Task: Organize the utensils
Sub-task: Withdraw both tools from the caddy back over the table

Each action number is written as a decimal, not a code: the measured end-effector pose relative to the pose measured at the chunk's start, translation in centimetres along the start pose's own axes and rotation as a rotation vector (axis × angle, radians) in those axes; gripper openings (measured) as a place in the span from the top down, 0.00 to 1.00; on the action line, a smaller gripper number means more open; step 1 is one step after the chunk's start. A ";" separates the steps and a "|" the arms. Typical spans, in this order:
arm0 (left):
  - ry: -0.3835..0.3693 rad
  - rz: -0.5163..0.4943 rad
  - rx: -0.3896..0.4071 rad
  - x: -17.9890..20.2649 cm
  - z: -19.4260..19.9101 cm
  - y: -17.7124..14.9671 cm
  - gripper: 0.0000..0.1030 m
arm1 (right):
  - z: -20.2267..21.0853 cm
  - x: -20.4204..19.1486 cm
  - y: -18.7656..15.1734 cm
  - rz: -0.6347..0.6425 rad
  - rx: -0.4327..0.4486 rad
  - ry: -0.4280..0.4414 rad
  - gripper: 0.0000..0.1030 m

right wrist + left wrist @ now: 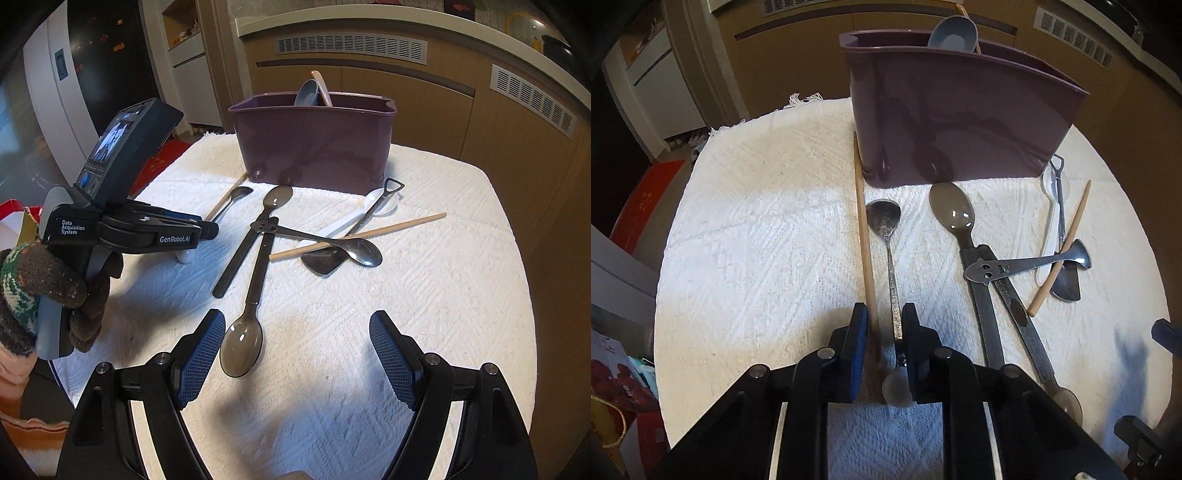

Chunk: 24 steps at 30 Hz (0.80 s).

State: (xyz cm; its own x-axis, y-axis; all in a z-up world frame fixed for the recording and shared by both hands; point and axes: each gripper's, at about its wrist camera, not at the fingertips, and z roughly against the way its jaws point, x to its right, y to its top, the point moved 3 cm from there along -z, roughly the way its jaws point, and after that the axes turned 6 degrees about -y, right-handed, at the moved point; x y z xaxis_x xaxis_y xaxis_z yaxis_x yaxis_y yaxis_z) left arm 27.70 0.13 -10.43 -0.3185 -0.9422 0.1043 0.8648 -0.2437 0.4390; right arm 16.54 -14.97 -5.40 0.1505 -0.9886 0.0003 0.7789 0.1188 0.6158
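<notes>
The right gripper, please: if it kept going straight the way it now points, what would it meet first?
Probably the white woven cloth on the table. The right gripper points steeply down with jaws open, and only bare cloth lies between them. The smoky translucent plastic spoon lies just beside its left finger, though depth is unclear.
</notes>
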 end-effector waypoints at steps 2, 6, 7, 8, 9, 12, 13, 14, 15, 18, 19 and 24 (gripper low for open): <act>0.001 0.009 0.037 -0.4 1.0 -0.4 0.91 | 0.2 0.1 -0.1 -0.001 0.005 0.000 0.22; -0.025 0.043 0.109 -0.9 4.0 -1.9 0.97 | 0.7 0.4 -0.1 -0.009 0.016 -0.008 0.22; -0.025 0.046 0.138 -1.0 5.1 -2.6 0.97 | 0.8 0.5 -0.1 -0.013 0.019 -0.009 0.22; -0.024 0.049 0.164 -1.1 6.2 -3.3 0.97 | 0.9 0.5 -0.1 -0.017 0.022 -0.008 0.22; -0.027 0.055 0.180 -1.0 7.1 -4.0 0.97 | 1.0 0.5 -0.1 -0.021 0.023 -0.006 0.22; -0.048 0.068 0.210 -1.1 9.1 -6.3 0.97 | 0.9 0.2 -0.1 -0.025 0.020 0.013 0.22; -0.058 0.071 0.207 -1.1 9.5 -7.2 0.97 | 0.7 -0.1 -0.2 -0.022 0.015 0.020 0.22; -0.066 0.079 0.200 -1.3 9.7 -7.9 0.97 | 0.6 -0.5 -0.2 -0.017 0.010 0.029 0.22; -0.074 0.088 0.190 -1.4 9.8 -8.7 0.97 | 0.4 -1.0 -0.2 -0.010 0.005 0.037 0.22; -0.073 0.131 0.175 -1.8 10.0 -10.4 0.97 | -0.2 -2.7 -0.3 0.013 -0.001 0.056 0.22; -0.070 0.146 0.170 -2.1 10.0 -10.9 0.96 | -0.6 -3.2 -0.3 0.019 -0.002 0.060 0.22; -0.030 0.186 0.138 -3.4 9.6 -12.8 0.53 | -2.3 -5.4 -0.8 0.035 -0.028 0.053 0.41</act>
State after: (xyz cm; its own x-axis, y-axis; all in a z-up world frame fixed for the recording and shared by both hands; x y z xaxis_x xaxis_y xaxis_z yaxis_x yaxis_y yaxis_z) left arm 13.98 8.70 -7.89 -0.1719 -0.9602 0.2202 0.8489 -0.0309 0.5277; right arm 16.47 -9.54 -7.70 0.2097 -0.9775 -0.0210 0.7892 0.1565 0.5939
